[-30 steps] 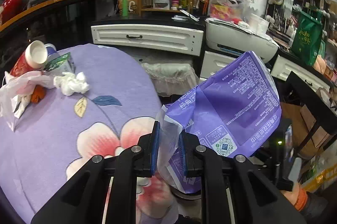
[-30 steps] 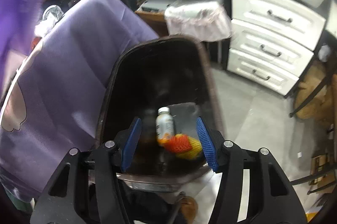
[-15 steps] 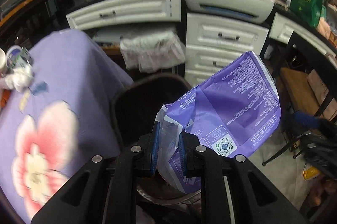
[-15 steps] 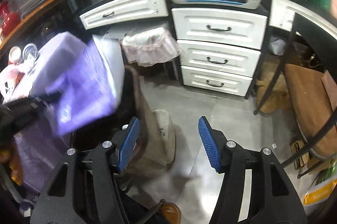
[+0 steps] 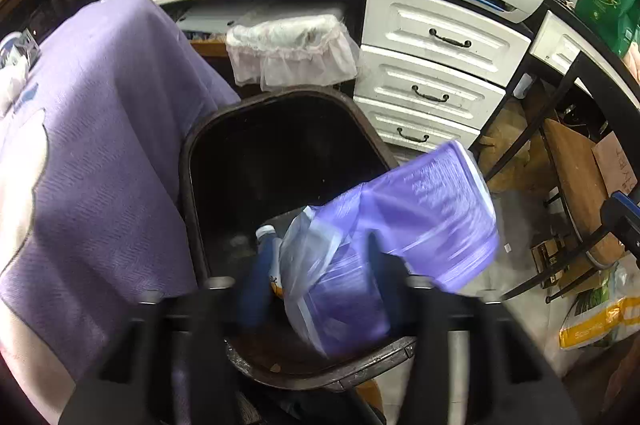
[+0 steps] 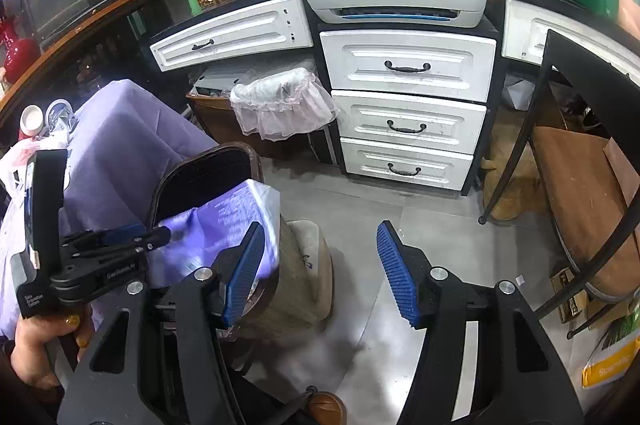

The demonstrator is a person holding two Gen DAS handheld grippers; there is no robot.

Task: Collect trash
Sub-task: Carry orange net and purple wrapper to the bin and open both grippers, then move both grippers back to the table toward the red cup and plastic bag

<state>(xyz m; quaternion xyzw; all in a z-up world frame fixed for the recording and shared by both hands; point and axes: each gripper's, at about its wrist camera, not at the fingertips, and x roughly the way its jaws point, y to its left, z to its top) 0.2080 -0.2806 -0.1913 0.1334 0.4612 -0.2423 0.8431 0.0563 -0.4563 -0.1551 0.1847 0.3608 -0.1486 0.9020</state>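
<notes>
The mouth of the dark trash bin (image 5: 280,153) stands open at its far side, while a purple plastic bag (image 5: 400,225) hangs over the near right part of it and a small bottle (image 5: 266,235) lies on the bottom. On the bin's left the table under its purple cloth (image 5: 100,153) presses right up against the rim. To the right, bare gray floor (image 6: 432,225) gives open passage between the bin, the white drawers (image 6: 408,113) and the black chair frame (image 6: 532,129).

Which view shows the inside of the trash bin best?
The left wrist view: it looks straight down into the trash bin, showing its dark interior, a bottle at the bottom and the purple bag over the rim. The right wrist view shows only the bin's outer wall and part of its opening.
</notes>
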